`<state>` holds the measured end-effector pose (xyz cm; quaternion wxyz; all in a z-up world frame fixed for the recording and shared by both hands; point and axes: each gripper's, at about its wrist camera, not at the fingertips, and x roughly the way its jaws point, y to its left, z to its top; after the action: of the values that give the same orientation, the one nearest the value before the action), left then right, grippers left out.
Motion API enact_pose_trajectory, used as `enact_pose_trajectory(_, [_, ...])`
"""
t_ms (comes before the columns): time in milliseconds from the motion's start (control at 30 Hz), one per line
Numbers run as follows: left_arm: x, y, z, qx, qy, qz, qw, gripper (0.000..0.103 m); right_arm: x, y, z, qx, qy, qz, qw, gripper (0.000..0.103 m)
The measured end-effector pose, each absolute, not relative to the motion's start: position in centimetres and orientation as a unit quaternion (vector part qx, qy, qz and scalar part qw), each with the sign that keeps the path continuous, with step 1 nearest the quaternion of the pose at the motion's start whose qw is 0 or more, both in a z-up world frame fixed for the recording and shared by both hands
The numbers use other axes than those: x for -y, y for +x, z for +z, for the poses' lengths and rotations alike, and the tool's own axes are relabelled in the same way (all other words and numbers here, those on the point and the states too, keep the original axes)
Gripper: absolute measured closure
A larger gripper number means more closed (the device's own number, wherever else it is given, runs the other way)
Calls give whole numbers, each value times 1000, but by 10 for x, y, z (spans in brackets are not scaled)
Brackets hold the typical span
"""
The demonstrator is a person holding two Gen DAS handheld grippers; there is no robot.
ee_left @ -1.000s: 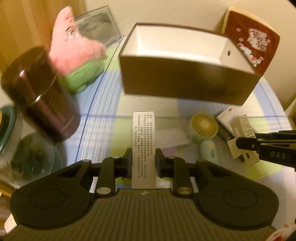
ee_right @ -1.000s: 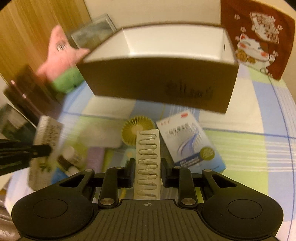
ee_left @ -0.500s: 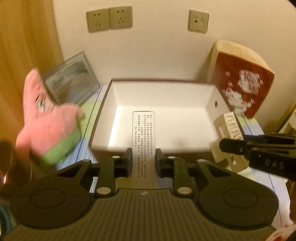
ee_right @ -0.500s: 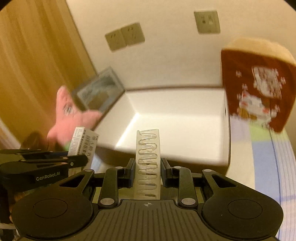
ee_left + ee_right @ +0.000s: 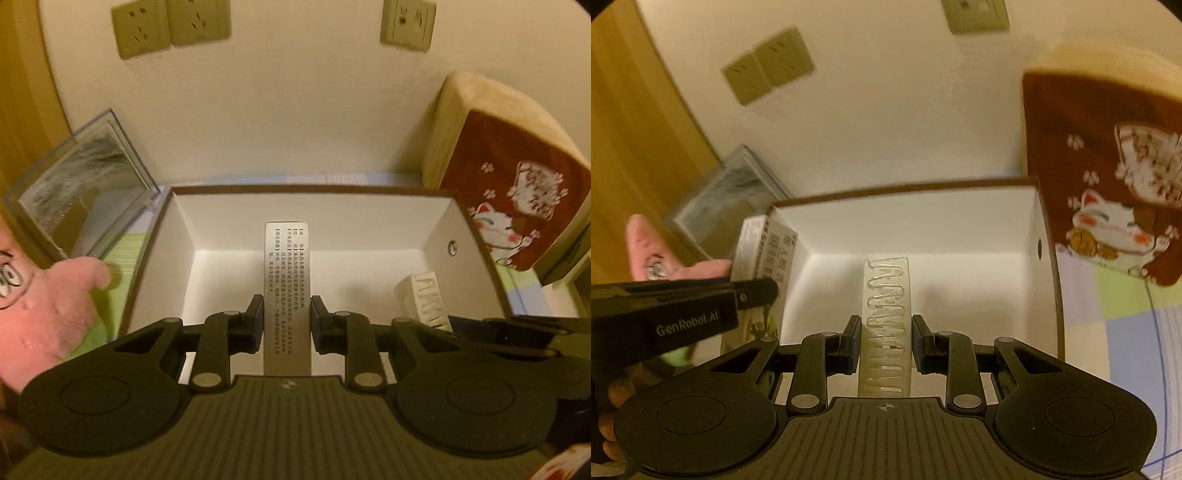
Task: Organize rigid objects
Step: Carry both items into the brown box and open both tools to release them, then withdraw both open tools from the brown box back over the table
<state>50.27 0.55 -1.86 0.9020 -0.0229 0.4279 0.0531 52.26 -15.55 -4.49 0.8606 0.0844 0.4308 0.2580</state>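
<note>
Hovering over the open box (image 5: 439, 236), both grippers carry cargo for a drop inside. Left gripper (image 5: 286, 319) pinches a printed carton (image 5: 287, 273) edge-on at box left; right gripper (image 5: 885, 338) clamps a ribbed pack (image 5: 886, 314) at box right, well apart, probably to avoid collision.

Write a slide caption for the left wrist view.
Left claw holds a printed carton over the open white-lined box.

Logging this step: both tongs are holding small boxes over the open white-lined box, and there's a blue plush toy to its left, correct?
Not quite: the plush is pink, not blue, as the left wrist view shows. The rest holds: the left tongs and right tongs each hold a small box over the open box.
</note>
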Motion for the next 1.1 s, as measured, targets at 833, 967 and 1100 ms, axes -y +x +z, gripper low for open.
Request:
enact_pose_trajectory(833, [-3, 499, -39, -469, -34, 35, 882, 67, 177, 527, -72, -466, 114, 262, 837, 45])
enact_pose_trajectory(967, [-5, 478, -24, -455, -35, 36, 889, 66, 179, 514, -61, -451, 109, 276, 842, 42])
enact_pose_trajectory(1100, [-7, 457, -10, -443, -35, 39, 895, 66, 184, 498, -47, -432, 105, 287, 849, 42])
